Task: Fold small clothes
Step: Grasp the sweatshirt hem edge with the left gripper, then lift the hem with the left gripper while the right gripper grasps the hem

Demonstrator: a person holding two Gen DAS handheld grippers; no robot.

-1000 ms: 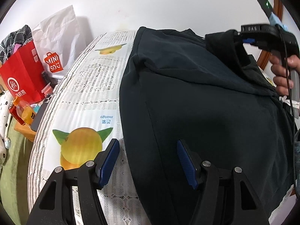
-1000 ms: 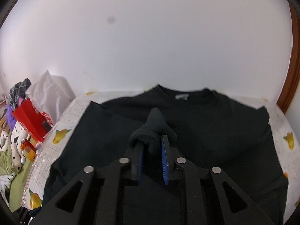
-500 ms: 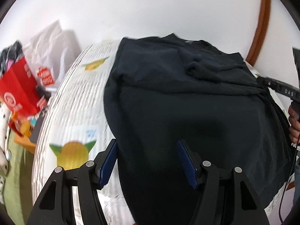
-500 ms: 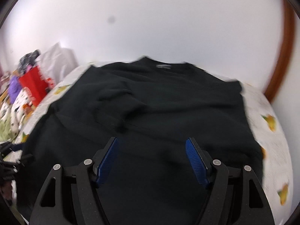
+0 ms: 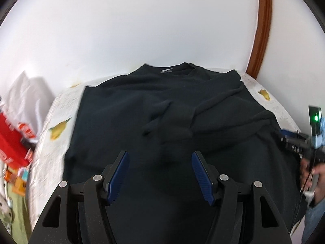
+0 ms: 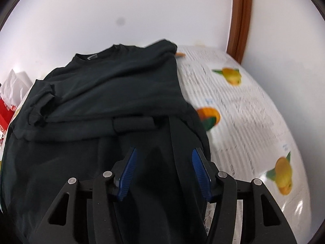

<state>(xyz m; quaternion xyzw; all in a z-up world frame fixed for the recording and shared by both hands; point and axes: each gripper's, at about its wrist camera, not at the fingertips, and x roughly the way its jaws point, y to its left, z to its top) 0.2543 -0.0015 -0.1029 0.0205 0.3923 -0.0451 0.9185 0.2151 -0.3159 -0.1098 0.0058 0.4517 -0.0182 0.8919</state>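
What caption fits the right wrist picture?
Open right gripper over a black sweatshirt, sleeves folded in, on a fruit-print tablecloth.

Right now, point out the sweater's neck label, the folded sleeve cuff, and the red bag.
Neck label [image 6: 92, 57], right wrist view, on the grey tag inside the collar.
Sleeve cuff [image 6: 133, 124], right wrist view, middle of the ribbed band.
Red bag [image 5: 10, 142], left wrist view, on its red side.

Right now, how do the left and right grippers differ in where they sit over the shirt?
The left gripper hangs over the middle of the black shirt, facing the collar; the right gripper sits over the shirt's right edge, beside the fruit-print tablecloth. Dark cloth fills the view past the left gripper; the right gripper's outer side faces tablecloth. Both are open, gripping nothing.
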